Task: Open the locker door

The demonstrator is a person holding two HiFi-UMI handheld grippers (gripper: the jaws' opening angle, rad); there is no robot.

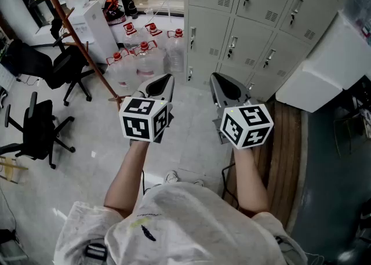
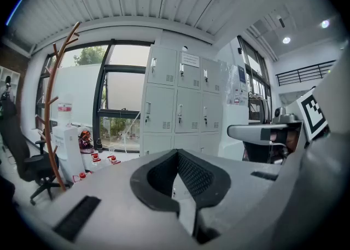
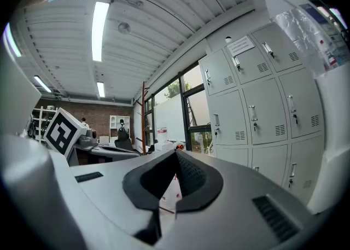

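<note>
A bank of grey lockers (image 1: 255, 8) with small handles on closed doors stands ahead at the upper right of the head view. It also shows in the left gripper view as lockers (image 2: 180, 106) and in the right gripper view as lockers (image 3: 257, 106). My left gripper (image 1: 165, 78) and right gripper (image 1: 215, 77) are held side by side in the air, well short of the doors. Both are shut with nothing between the jaws, the tips meeting in the left gripper (image 2: 178, 151) and in the right gripper (image 3: 176, 152).
Several red-capped water jugs (image 1: 145, 49) stand on the floor left of the lockers. A wooden coat stand (image 1: 75, 32) and black office chairs (image 1: 40, 124) are at the left. A large white box (image 1: 324, 72) sits at the right beside a wooden platform (image 1: 284, 148).
</note>
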